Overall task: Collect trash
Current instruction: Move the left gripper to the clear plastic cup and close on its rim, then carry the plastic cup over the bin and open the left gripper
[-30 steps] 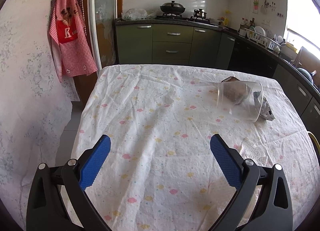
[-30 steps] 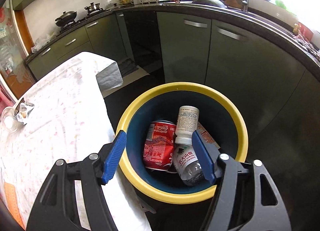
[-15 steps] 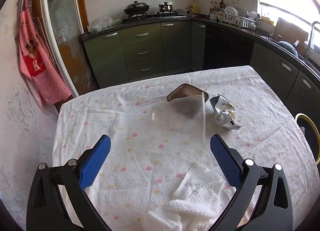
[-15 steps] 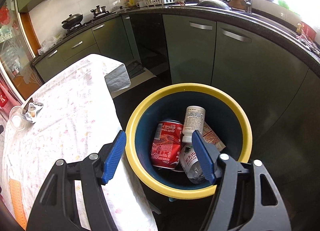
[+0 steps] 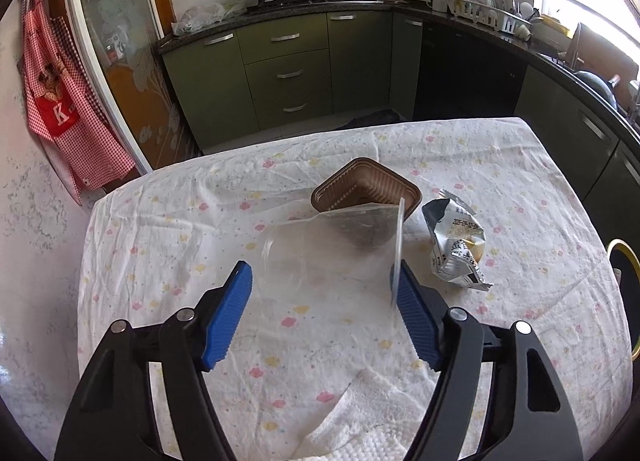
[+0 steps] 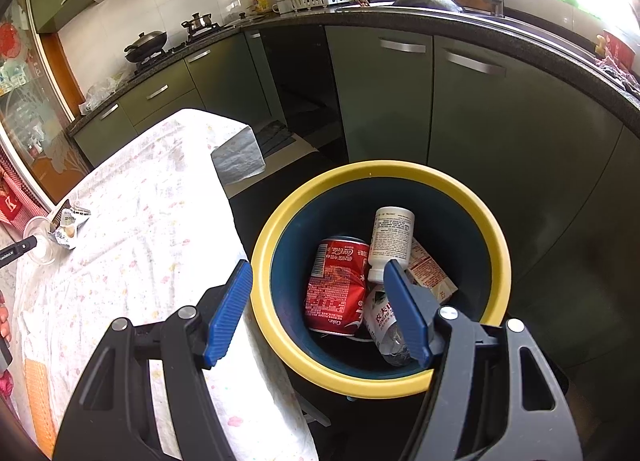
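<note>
A clear plastic cup [image 5: 332, 245] lies on its side on the flowered tablecloth [image 5: 160, 221], rim to the right. My left gripper [image 5: 322, 273] straddles it with its jaws closing; the right pad is at the rim, and a small gap shows between the left pad and the cup's base. Behind the cup sit a brown plastic tray [image 5: 360, 185] and a crumpled silver wrapper [image 5: 456, 245]. My right gripper [image 6: 317, 273] hangs open and empty over the yellow-rimmed bin [image 6: 380, 169]. The bin holds a red cola can [image 6: 336, 289], a white bottle [image 6: 390, 241], a water bottle [image 6: 384, 321] and a carton [image 6: 430, 273].
A white towel [image 5: 360, 421] lies on the table under my left gripper. The bin stands on the floor beside the table's right edge [image 6: 236, 229]. Green kitchen cabinets [image 6: 460, 121] curve round behind it. A red checked apron [image 5: 60, 109] hangs at the left.
My left gripper swung across the table to the cup, which now lies between its jaws, and the jaws have narrowed. The right gripper stayed over the bin at the same width.
</note>
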Demonstrator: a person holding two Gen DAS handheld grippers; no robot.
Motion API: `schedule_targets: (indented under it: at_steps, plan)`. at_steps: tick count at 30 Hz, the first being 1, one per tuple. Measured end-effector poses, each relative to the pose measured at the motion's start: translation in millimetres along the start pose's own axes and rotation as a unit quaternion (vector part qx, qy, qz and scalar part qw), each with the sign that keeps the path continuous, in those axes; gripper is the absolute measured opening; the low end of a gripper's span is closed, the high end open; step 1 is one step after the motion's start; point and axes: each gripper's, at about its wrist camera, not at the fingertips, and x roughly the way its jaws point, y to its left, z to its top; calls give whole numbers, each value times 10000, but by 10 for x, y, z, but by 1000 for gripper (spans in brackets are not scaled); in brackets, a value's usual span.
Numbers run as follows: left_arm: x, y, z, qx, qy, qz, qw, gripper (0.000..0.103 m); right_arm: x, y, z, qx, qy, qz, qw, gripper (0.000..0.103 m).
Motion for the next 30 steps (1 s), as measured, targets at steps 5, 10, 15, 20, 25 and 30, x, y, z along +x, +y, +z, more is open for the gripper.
schedule_targets:
  at_steps: [5, 10, 15, 20, 25, 30]
  plan:
    - [34, 44, -27, 73, 37, -28, 10000, 45, 7, 20, 6, -25, 27, 28, 10000, 65]
    - [-1, 138, -79, 199, -12, -28, 9998, 19, 16, 42, 9, -50, 37, 70, 10000, 65]
    - [-191, 242, -118, 339, -294, -78, 9990, 7, 17, 76, 2, -90, 51, 99, 9999, 65]
    - [-605, 165, -126, 578, -684, -252, 9957, 7, -4, 108, 8, -125, 32, 116, 9999, 65]
    - [-1118, -208, -164, 986, -1016, -733, 9872, 7, -103, 73, -9, -211, -31, 47, 9998, 65]
    - [-1376, -837, -188, 1455, -954, -1465, 9738, 7, -272, -75, -47, -194, -129, -23, 9997, 65]
